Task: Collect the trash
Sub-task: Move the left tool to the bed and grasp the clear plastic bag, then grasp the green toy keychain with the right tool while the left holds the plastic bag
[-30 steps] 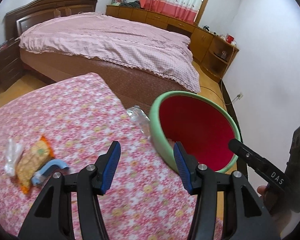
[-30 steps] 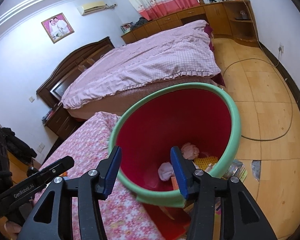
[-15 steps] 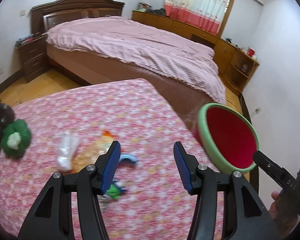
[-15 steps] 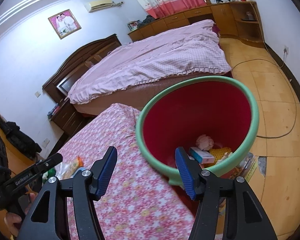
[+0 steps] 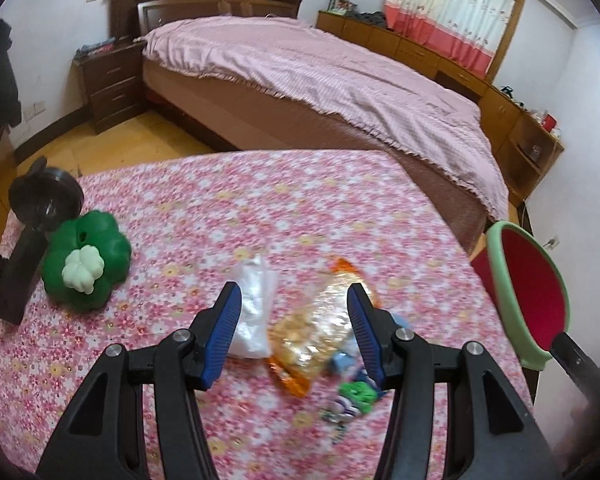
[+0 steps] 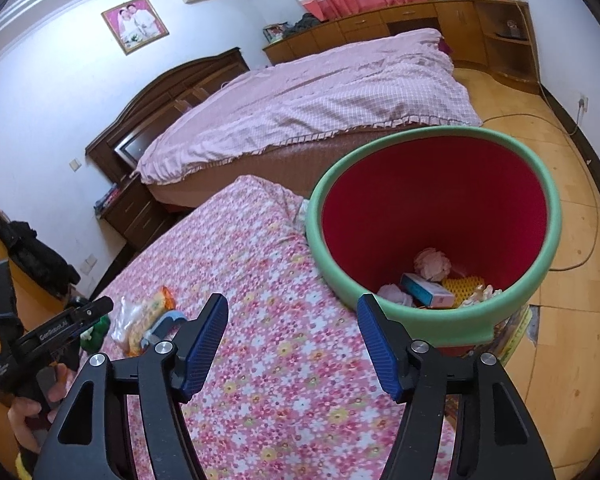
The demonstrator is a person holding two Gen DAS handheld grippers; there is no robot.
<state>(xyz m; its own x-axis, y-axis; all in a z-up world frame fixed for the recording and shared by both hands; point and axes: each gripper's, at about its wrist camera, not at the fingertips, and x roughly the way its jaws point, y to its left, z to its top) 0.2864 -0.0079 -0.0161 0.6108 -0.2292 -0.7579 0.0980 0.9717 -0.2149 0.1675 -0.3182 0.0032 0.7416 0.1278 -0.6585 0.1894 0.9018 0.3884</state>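
Trash lies in a pile on the floral tablecloth (image 5: 188, 208): a clear plastic bag (image 5: 252, 312), an orange snack bag (image 5: 320, 336), a blue item (image 5: 402, 322) and a green wrapper (image 5: 358, 394). My left gripper (image 5: 294, 320) hangs open just above the clear bag and snack bag, its pads touching neither. The red bin with a green rim (image 6: 420, 132) stands at the table's edge and holds a pink tissue (image 6: 432, 264), a small box (image 6: 426, 290) and a yellow item (image 6: 464, 282). My right gripper (image 6: 292, 332) is opening over the cloth beside the bin, with nothing between its fingers.
A green clover-shaped toy (image 5: 86, 260) and a dark stand (image 5: 40, 208) sit at the table's left. A bed with a pink cover (image 5: 320, 68) lies beyond. A hand (image 6: 32, 412) holds the left tool. A cable (image 6: 580, 256) runs along the wooden floor.
The left gripper swung from the bin to over the trash pile. The right gripper drew back from the bin and its jaws widened; a small box now lies in the bin.
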